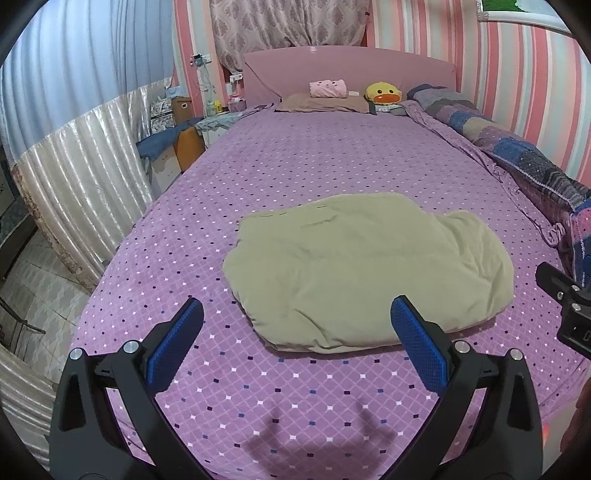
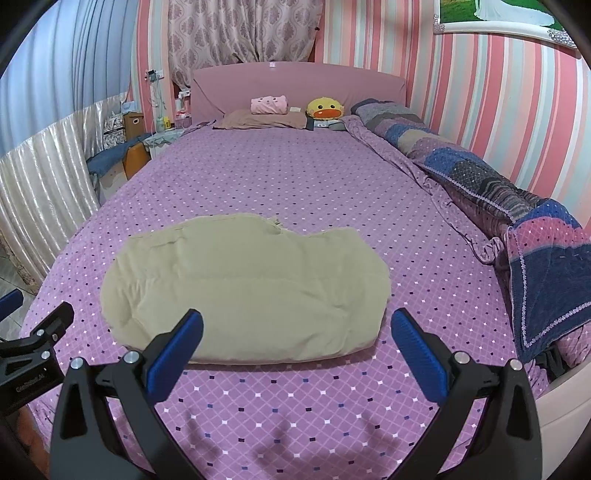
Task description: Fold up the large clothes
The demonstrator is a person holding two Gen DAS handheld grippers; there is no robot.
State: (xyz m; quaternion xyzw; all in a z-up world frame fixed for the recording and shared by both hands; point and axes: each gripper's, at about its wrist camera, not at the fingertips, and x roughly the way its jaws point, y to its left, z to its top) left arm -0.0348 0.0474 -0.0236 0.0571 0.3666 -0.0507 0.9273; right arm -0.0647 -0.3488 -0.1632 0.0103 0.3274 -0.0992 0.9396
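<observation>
Seen indoors: purple-dotted bed (image 2: 295, 184) w/ pink headboard (image 2: 299, 86), backed by pink-striped walls (image 2: 480, 110), patterned curtain (image 2: 240, 29) & tiled floor (image 1: 40, 288) at left.

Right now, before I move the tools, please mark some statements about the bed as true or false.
1. The beige garment lies folded on the purple bedspread. True.
2. The left tool is shut on the garment. False: it is open and holds nothing.
3. The right tool is open, above the bedspread, at the garment's near edge. True.
4. The yellow duck toy sits on the garment. False: it is far away, at the headboard.
5. A patchwork quilt lies along the bed's right side. True.
</observation>
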